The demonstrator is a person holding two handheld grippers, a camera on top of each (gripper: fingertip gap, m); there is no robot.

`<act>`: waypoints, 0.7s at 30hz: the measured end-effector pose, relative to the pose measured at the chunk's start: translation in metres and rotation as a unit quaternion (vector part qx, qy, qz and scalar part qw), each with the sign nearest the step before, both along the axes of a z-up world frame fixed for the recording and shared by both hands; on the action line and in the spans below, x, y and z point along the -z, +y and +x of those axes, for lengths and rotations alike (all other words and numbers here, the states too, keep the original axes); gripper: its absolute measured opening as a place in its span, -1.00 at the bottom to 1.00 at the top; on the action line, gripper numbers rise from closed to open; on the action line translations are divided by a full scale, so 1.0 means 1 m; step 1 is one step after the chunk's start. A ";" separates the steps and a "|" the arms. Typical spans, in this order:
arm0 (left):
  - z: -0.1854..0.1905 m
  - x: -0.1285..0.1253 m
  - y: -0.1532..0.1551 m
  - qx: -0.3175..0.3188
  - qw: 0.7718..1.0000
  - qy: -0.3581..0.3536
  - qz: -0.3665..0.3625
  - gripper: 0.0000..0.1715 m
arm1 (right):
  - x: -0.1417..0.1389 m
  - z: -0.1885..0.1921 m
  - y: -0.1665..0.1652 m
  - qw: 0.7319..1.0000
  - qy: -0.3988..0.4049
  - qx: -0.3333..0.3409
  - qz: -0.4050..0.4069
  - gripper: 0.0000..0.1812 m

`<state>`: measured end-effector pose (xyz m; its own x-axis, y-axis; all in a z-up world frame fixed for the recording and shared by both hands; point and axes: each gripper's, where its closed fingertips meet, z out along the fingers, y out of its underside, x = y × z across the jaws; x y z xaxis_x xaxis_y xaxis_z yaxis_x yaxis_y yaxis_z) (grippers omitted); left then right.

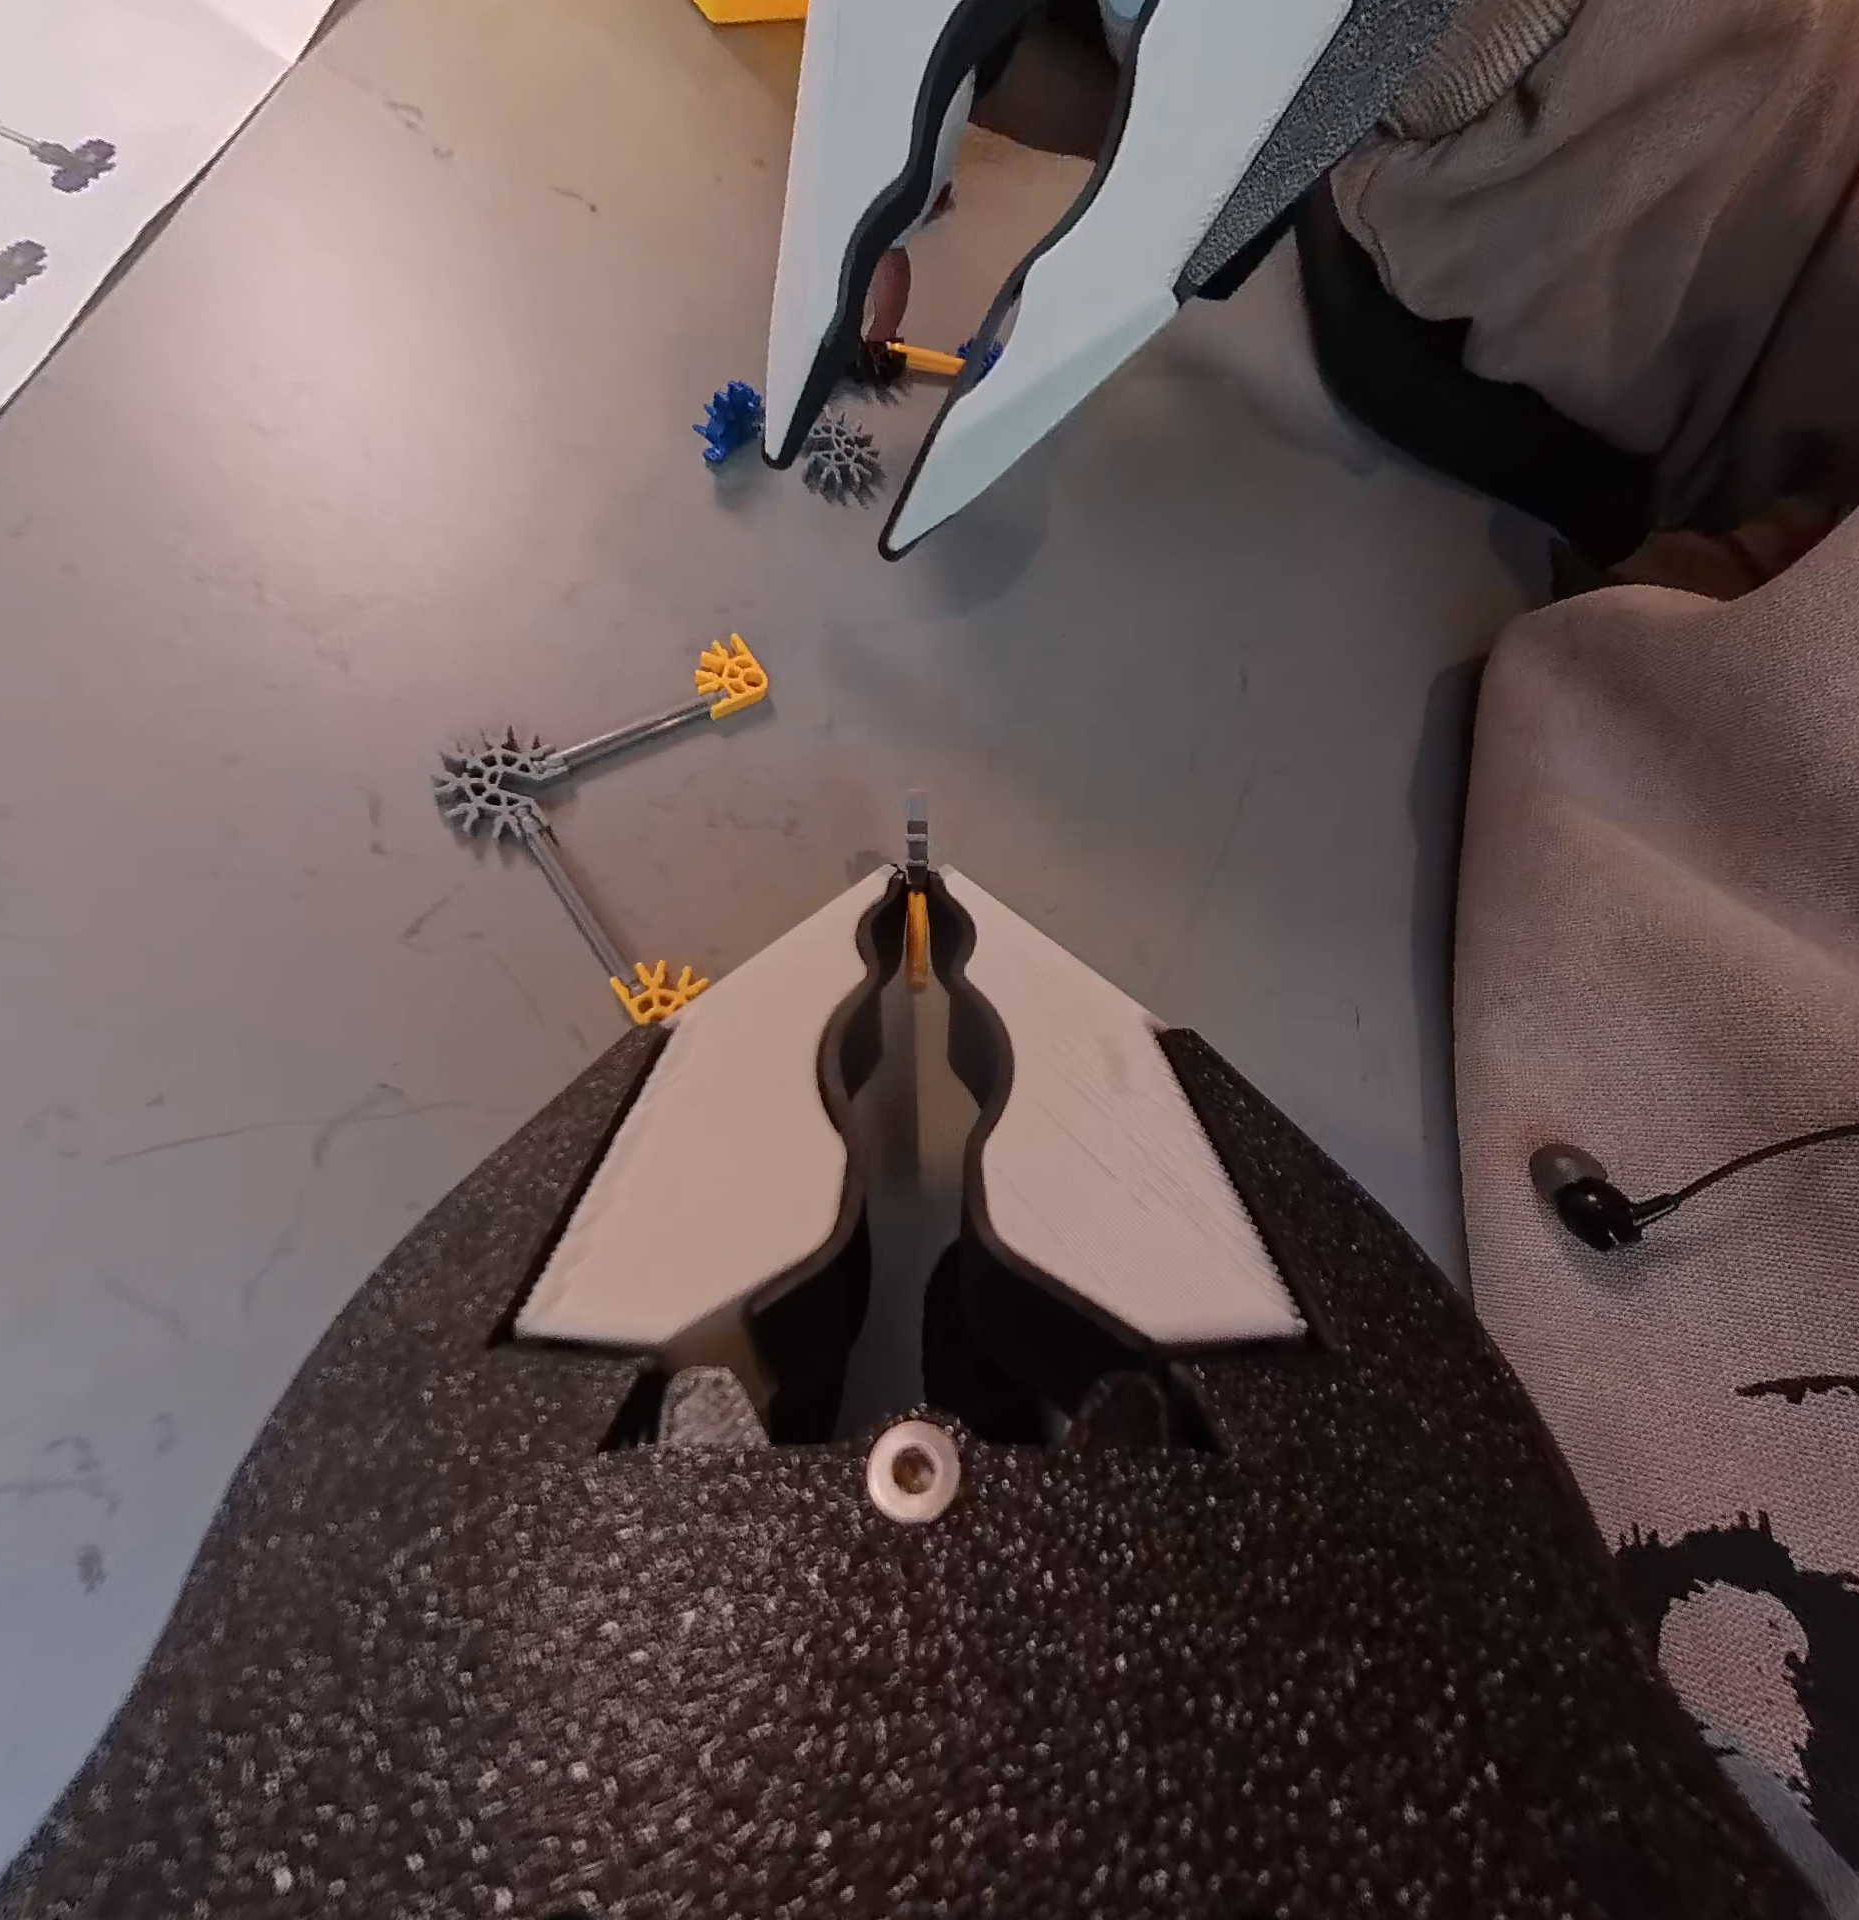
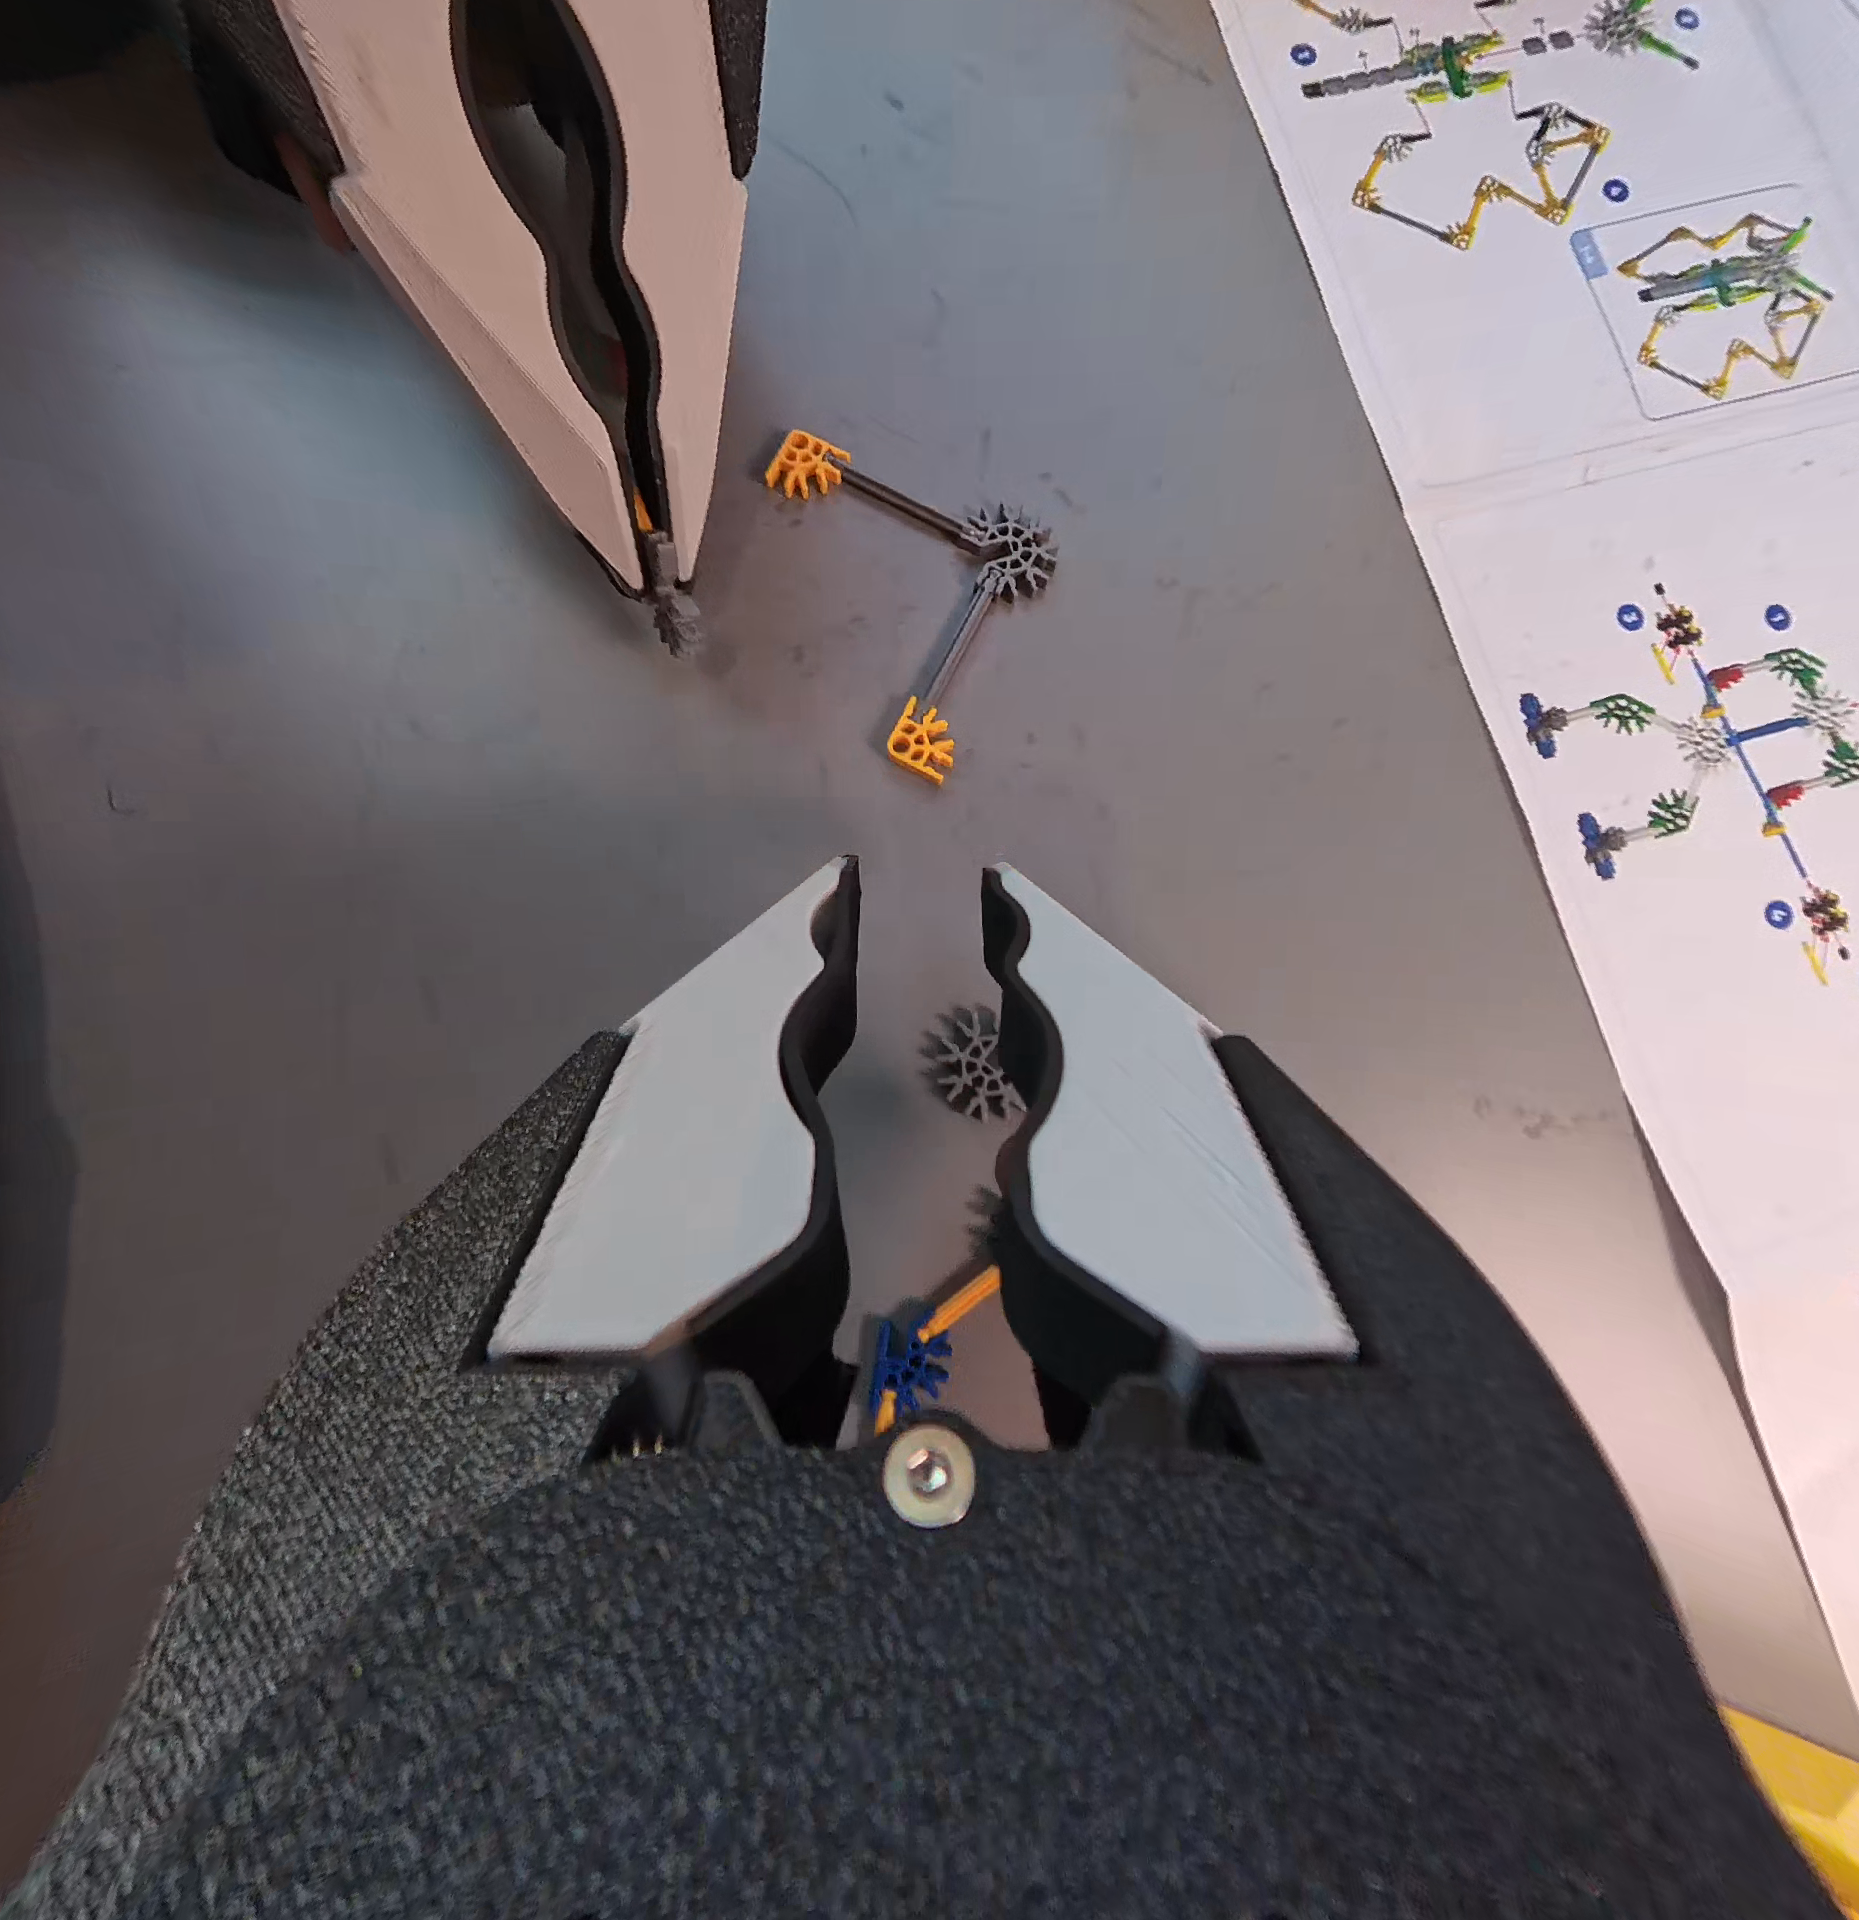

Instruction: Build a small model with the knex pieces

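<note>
Grey-white fingers of the left gripper (image 1: 917,878) pinch a small grey-and-yellow connector piece (image 1: 917,831). The right gripper (image 2: 920,868) stands wide, empty, over a loose grey snowflake connector (image 2: 969,1062) on the grey table (image 2: 281,831). Between them lies a rod assembly (image 2: 966,561); an instruction sheet (image 2: 1683,623) lies beyond.

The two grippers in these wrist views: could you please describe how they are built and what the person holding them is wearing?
The left gripper and right gripper look alike: a black, grainy-textured body, two pale grey tapering fingers with wavy black inner pads, and a round silver screw at the centre. The person wears a beige sleeve with a dark cuff; a black earbud on its cable lies on the beige garment.
</note>
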<state>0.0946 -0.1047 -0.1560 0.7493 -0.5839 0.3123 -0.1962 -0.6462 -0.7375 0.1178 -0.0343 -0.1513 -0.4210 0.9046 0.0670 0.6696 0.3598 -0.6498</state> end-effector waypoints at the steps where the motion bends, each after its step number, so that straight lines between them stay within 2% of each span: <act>1: 0.001 0.000 0.000 0.003 1.000 0.000 0.002 -0.96 | 0.002 0.003 0.005 1.000 -0.008 0.005 0.008 -0.76; 7: 0.004 0.003 -0.002 0.015 1.000 0.014 0.004 -0.96 | 0.010 0.024 0.027 0.997 -0.063 0.028 0.034 -0.76; 15: 0.005 0.003 -0.002 0.016 1.000 0.012 0.003 -0.96 | 0.020 0.029 0.028 0.993 -0.100 0.053 0.012 -0.76; 19: 0.005 0.002 -0.002 0.009 1.000 -0.006 -0.007 -0.96 | 0.017 0.023 0.019 0.997 -0.069 0.015 0.042 -0.96; 21: 0.004 0.002 -0.002 0.006 1.000 -0.015 -0.012 -0.96 | 0.015 0.020 0.009 0.997 -0.056 -0.009 0.045 -0.97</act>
